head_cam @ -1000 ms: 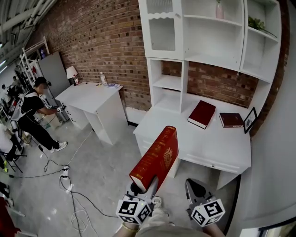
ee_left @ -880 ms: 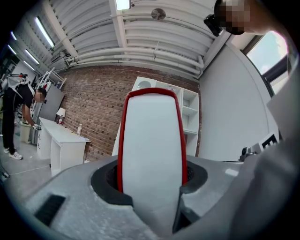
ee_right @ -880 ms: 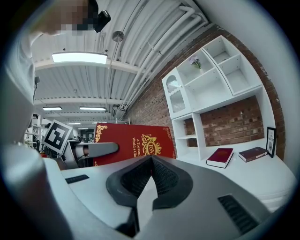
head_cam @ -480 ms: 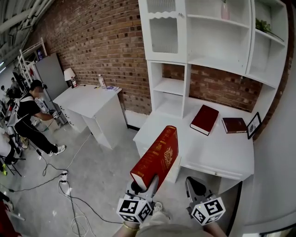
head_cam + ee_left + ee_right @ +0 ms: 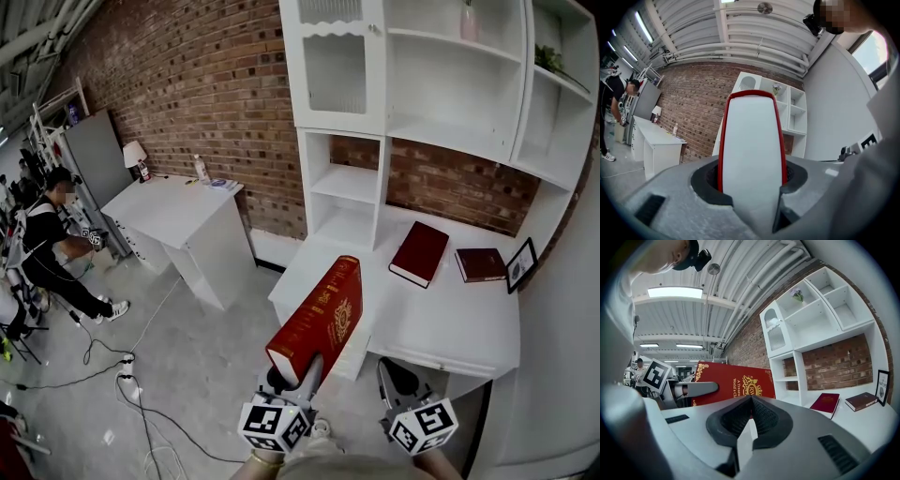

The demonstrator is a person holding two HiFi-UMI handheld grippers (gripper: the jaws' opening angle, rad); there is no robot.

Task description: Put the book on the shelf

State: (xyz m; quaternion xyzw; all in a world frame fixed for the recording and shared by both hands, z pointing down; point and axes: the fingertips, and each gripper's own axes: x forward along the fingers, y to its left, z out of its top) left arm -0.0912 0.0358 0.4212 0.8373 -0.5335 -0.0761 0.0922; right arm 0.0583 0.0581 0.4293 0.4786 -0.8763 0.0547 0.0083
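A thick red book [image 5: 319,317] with gold print stands tilted in my left gripper [image 5: 302,367], which is shut on its lower end. In the left gripper view the book's white page edge [image 5: 752,150] fills the gap between the jaws. My right gripper [image 5: 394,375] hangs beside it at the right, shut and empty; in the right gripper view the jaws [image 5: 751,401] meet at their tips, with the red book [image 5: 733,383] to their left. The white shelf unit [image 5: 394,122] rises ahead above a white desk [image 5: 450,323].
On the desk lie a red book [image 5: 419,253], a darker book [image 5: 481,264] and a small picture frame [image 5: 521,264]. A second white desk [image 5: 178,202] stands at the left by the brick wall. A person [image 5: 52,234] and floor cables [image 5: 131,366] are further left.
Both grippers and the held book have come closer to the desk and shelf unit. The grip on the book is the same. The person at the left has shifted a little.
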